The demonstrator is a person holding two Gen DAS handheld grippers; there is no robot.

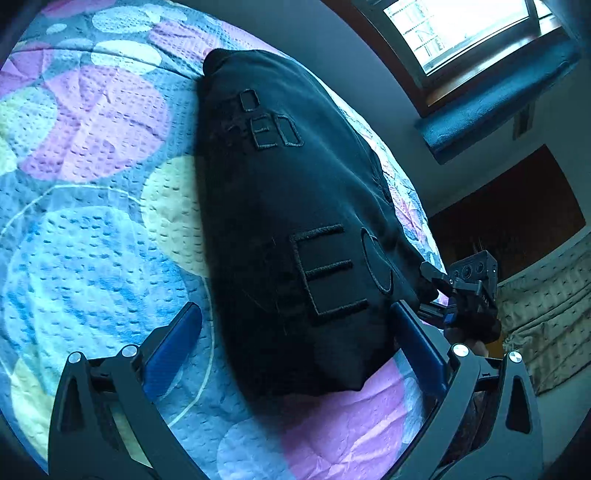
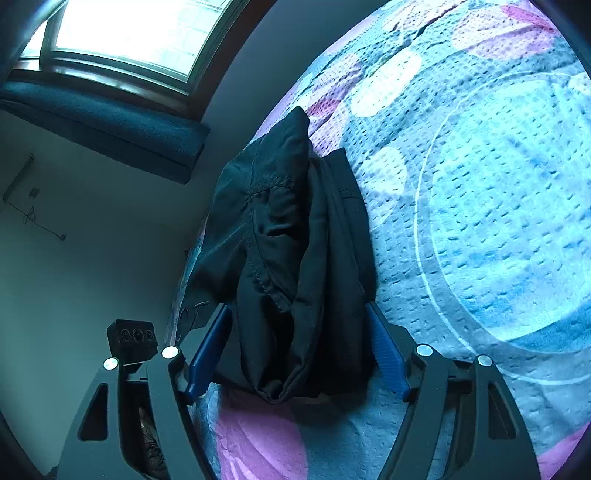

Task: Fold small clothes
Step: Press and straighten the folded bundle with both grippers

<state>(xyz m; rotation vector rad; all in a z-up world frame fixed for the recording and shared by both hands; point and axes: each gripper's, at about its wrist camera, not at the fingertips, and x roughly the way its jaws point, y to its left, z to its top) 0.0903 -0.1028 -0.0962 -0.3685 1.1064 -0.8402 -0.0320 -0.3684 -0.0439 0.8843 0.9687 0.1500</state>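
A black garment (image 1: 295, 206) with raised black letters lies on a bedspread of pastel circles (image 1: 92, 229). My left gripper (image 1: 295, 343) is open, its blue pads either side of the garment's near end. In the right wrist view the garment (image 2: 295, 240) is bunched in folds near the bed's edge. My right gripper (image 2: 299, 347) is open with its blue pads straddling the bunched near end; I cannot tell if they touch it. The right gripper also shows in the left wrist view (image 1: 469, 295), at the garment's right edge.
The bedspread (image 2: 480, 221) stretches wide beside the garment. The bed's edge runs close along the garment's other side, with grey floor (image 2: 92, 258) below. A window (image 1: 461, 29) and a dark blue ledge (image 2: 110, 122) lie beyond.
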